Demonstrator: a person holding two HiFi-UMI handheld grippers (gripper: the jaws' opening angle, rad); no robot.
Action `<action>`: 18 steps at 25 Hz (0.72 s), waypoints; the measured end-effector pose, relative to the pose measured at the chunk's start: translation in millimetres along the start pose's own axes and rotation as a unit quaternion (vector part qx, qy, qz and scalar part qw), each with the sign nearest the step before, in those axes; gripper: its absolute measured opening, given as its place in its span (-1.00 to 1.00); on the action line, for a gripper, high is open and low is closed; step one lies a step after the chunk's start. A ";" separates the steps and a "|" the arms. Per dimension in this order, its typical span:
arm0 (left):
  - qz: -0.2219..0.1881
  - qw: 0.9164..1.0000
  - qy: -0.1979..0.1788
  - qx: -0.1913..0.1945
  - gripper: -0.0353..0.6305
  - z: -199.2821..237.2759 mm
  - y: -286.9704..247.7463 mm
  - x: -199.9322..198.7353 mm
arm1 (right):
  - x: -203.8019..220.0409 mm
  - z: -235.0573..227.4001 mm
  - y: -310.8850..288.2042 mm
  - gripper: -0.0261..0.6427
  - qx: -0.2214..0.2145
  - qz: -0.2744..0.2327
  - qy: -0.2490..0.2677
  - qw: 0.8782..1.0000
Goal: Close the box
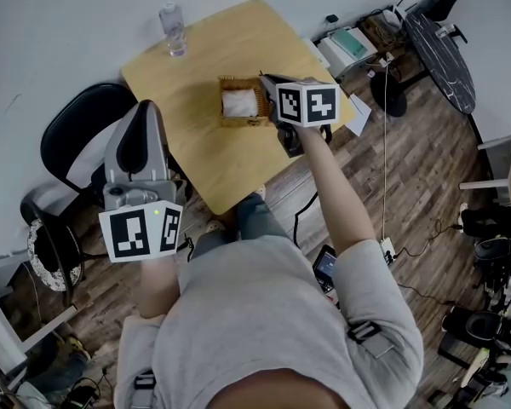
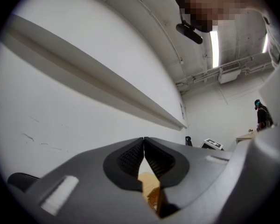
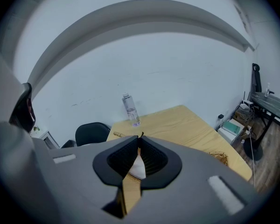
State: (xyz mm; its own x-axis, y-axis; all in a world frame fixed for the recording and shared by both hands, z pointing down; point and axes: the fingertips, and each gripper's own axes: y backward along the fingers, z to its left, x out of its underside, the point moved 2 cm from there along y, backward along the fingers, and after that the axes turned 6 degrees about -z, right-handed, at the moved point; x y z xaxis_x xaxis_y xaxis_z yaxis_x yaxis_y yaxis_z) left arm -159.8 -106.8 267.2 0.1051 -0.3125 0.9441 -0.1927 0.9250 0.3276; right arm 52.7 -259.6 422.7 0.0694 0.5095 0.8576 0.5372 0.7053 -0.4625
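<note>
Left gripper (image 2: 143, 141): jaws pressed together, nothing in them. In the head view it sits lower left, off the table's near-left edge, nose aimed up at the white wall. It is well apart from the box and out of play for now.

Black chair (image 1: 81, 130) is at left, beside the table. Water bottle (image 1: 174, 29) stands at the table's far-left edge, well apart from the box.

Box (image 1: 241, 123): woven and open-topped with white stuff (image 1: 238, 102) inside. It sits mid-table, just left of frame centre, and looks roughly square from above, so no clear long axis.

Right gripper (image 3: 139, 138): jaws also together, pinching nothing. In the head view it hovers just over the box's right edge. Its own view shows the white stuff through the gap below the tips, so the box lies straight ahead and below. This is clearly the nearer hand for the lid.

A woven piece (image 3: 220, 158) shows past the gripper's right side; possibly the lid, can't confirm.

Table (image 1: 213, 49): light wood and flat, with plenty of room round the box. Dark plank floor (image 1: 409, 143) to the right, with cables and gear along the wall.
</note>
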 end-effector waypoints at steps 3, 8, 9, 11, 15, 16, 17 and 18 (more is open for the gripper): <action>0.001 1.000 -0.001 0.001 -0.71 -0.5 6.4 -1.1 | 9.0 2.4 2.7 -0.86 0.003 0.000 -0.002 1.000; 0.007 1.000 -0.002 0.003 -0.71 -0.7 15.1 0.1 | 24.5 5.5 5.2 -0.86 0.006 0.001 -0.005 1.000; 0.008 1.000 -0.003 0.004 -0.72 -1.1 16.6 0.6 | 27.6 5.8 5.8 -0.86 0.007 0.001 -0.006 1.000; 0.011 1.000 -0.003 0.005 -0.72 -1.8 19.3 2.1 | 33.7 5.9 7.0 -0.86 0.009 0.001 -0.008 1.000; 0.015 1.000 -0.002 0.007 -0.72 -0.2 23.6 5.9 | 45.5 6.4 6.4 -0.86 0.011 0.003 -0.012 1.000; 0.016 1.000 -0.001 0.007 -0.72 0.4 24.1 6.7 | 48.2 6.4 6.1 -0.86 0.012 0.004 -0.013 1.000; 0.017 1.000 -0.001 0.007 -0.72 0.8 24.4 7.3 | 50.9 6.0 6.1 -0.86 0.014 0.005 -0.013 1.000; 0.018 1.000 -0.001 0.008 -0.72 1.0 24.5 7.8 | 53.4 5.2 6.4 -0.86 0.017 0.006 -0.013 1.000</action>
State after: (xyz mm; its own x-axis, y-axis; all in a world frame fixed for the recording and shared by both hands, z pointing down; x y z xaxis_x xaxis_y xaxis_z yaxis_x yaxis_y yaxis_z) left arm -164.7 -86.8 282.6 0.0966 -0.2800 0.9551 -0.2115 0.9319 0.2946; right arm 55.6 -225.3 464.4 0.0536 0.5312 0.8455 0.5069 0.7151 -0.4814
